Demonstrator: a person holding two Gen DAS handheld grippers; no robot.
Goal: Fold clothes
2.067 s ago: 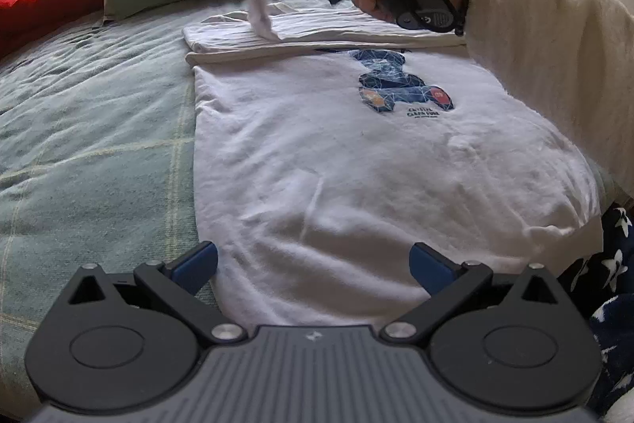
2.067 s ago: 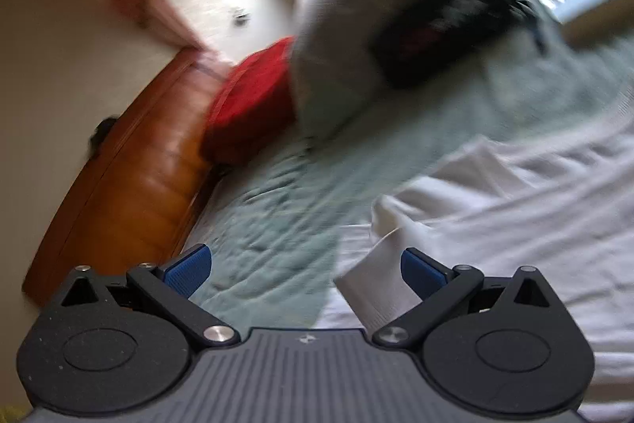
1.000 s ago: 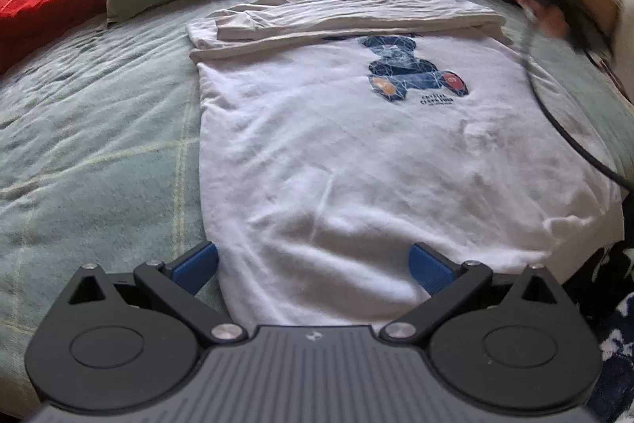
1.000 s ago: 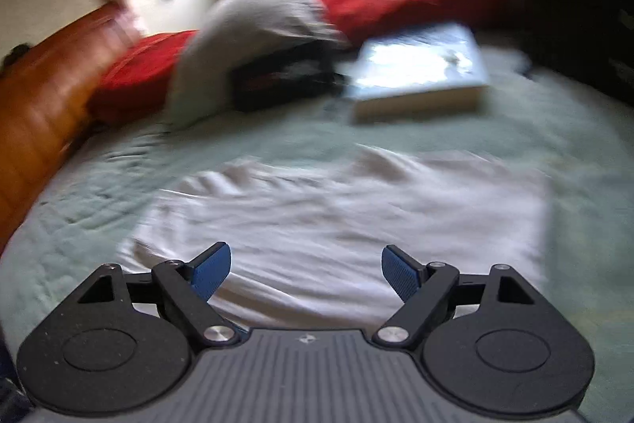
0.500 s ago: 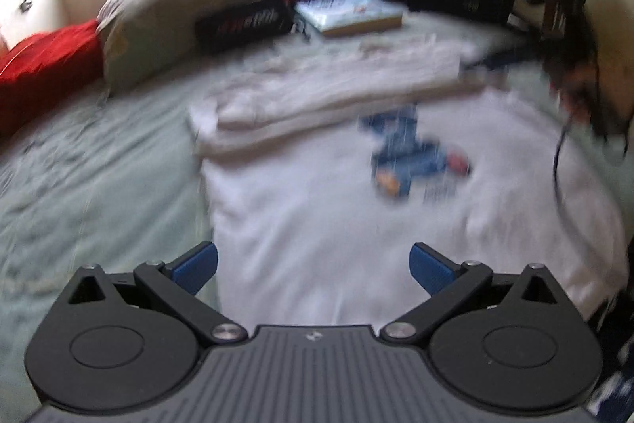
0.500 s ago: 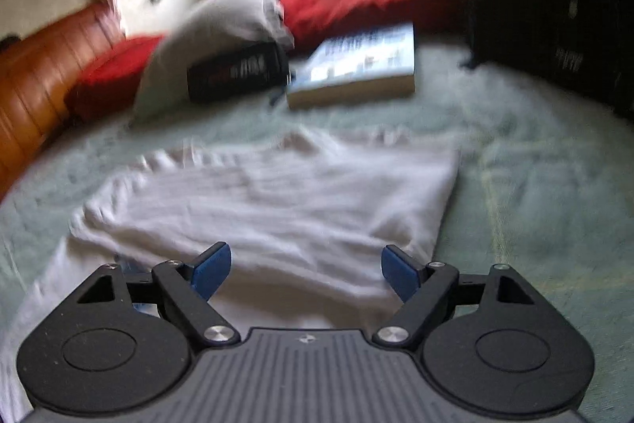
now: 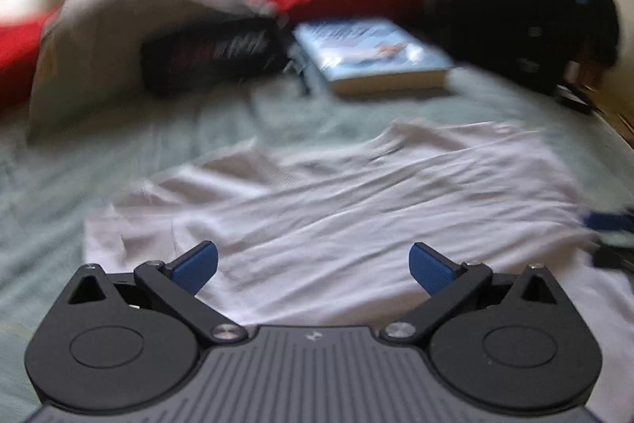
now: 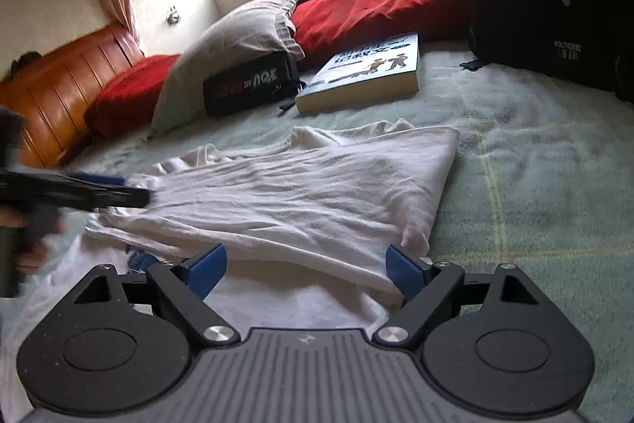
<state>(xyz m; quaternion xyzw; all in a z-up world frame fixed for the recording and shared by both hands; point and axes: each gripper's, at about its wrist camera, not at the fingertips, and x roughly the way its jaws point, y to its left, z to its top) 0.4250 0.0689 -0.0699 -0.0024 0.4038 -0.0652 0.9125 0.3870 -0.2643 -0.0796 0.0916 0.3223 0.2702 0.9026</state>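
A white shirt (image 8: 285, 193), its top part folded down over the rest, lay on a green blanket (image 8: 535, 153) on the bed. The right tool (image 8: 307, 270) hung over the near corner of the fold with its jaws opening and nothing gripped between them. The left tool (image 7: 313, 266), its view blurred, hovered wide open and empty above the shirt's other end. Behind the shirt lay a book (image 8: 368, 74), a black pouch (image 8: 249, 86) and a pillow (image 8: 237, 34).
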